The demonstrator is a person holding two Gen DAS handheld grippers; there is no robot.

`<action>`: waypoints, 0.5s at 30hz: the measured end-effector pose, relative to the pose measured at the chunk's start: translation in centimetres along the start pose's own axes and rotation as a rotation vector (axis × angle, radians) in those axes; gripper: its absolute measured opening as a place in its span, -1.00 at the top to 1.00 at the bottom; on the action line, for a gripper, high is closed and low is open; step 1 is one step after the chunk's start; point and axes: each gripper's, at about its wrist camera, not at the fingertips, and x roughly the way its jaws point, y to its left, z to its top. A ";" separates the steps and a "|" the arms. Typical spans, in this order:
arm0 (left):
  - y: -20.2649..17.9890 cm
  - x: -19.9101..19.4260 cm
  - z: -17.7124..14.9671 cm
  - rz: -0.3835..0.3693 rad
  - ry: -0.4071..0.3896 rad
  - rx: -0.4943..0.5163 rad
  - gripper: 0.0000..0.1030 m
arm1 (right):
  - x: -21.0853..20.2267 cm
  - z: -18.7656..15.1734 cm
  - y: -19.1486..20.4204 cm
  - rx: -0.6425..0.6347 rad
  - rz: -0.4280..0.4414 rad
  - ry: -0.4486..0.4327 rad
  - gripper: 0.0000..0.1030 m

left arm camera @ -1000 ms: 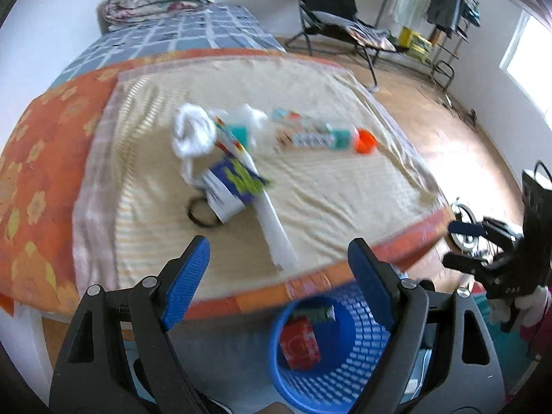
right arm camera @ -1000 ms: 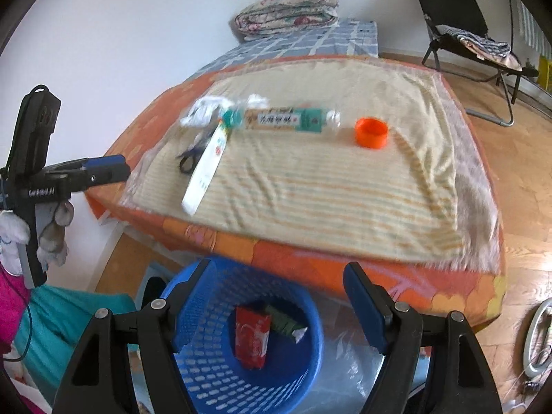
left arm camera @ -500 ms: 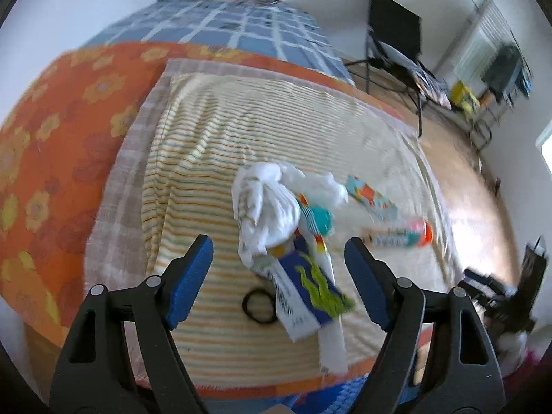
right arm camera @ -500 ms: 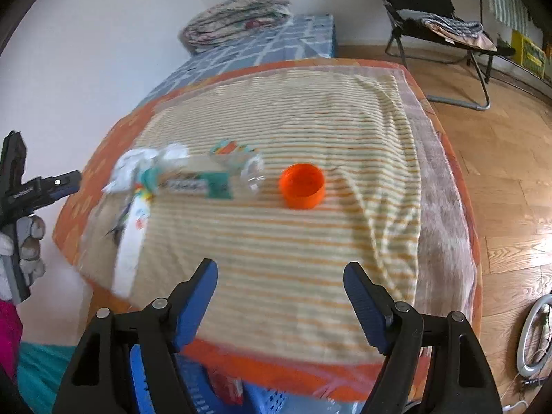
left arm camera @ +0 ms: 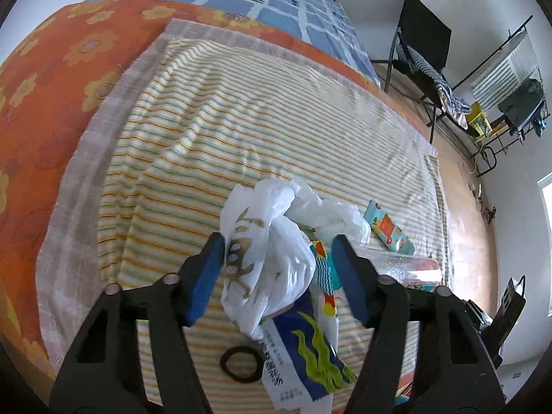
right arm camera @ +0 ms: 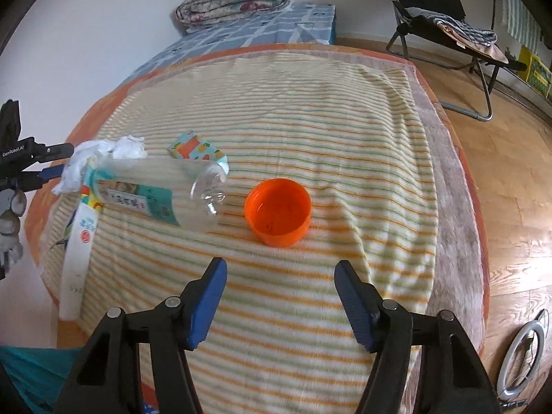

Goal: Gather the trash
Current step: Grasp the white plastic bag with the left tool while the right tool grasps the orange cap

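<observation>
Straddling the crumpled white plastic bag point(left arm camera: 272, 255) on the striped blanket point(left arm camera: 241, 131), the left gripper point(left arm camera: 276, 272) has its jaws spread wide around it. The right gripper point(right arm camera: 277, 296), also spread, hovers near the orange cap point(right arm camera: 277, 211) beside the clear bottle point(right arm camera: 155, 196).

The blanket point(right arm camera: 310, 131) was cream with thin orange and green stripes, over an orange sheet point(left arm camera: 51, 69) printed with yellow flowers. The lid point(right arm camera: 278, 211) was bright orange. The bottle point(right arm camera: 155, 189) was clear with a teal label; the plastic bag point(left arm camera: 272, 241) was white with olive print. A blue-and-white packet point(left arm camera: 300, 352) bore lime-green shapes. Both grippers' pads point(right arm camera: 208, 300) were blue on black frames.
</observation>
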 end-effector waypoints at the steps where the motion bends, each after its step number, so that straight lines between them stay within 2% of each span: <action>1: 0.0 0.2 0.1 0.000 0.003 -0.006 -0.16 | 0.2 0.1 0.0 -0.002 -0.004 0.001 -0.32; 4: 0.1 0.8 0.1 0.007 0.012 -0.020 0.17 | 1.0 0.4 -0.1 -0.004 -0.021 0.002 -0.32; 8: 0.4 1.0 0.1 0.012 0.006 -0.032 0.38 | 1.6 0.7 -0.2 -0.006 -0.036 0.002 -0.26; 11: 0.6 0.7 0.3 0.008 -0.008 -0.042 0.48 | 1.9 1.0 -0.2 -0.010 -0.049 -0.001 -0.18; 15: 0.8 0.2 0.3 0.006 -0.024 -0.043 0.50 | 2.3 1.3 0.0 -0.014 -0.045 -0.005 -0.13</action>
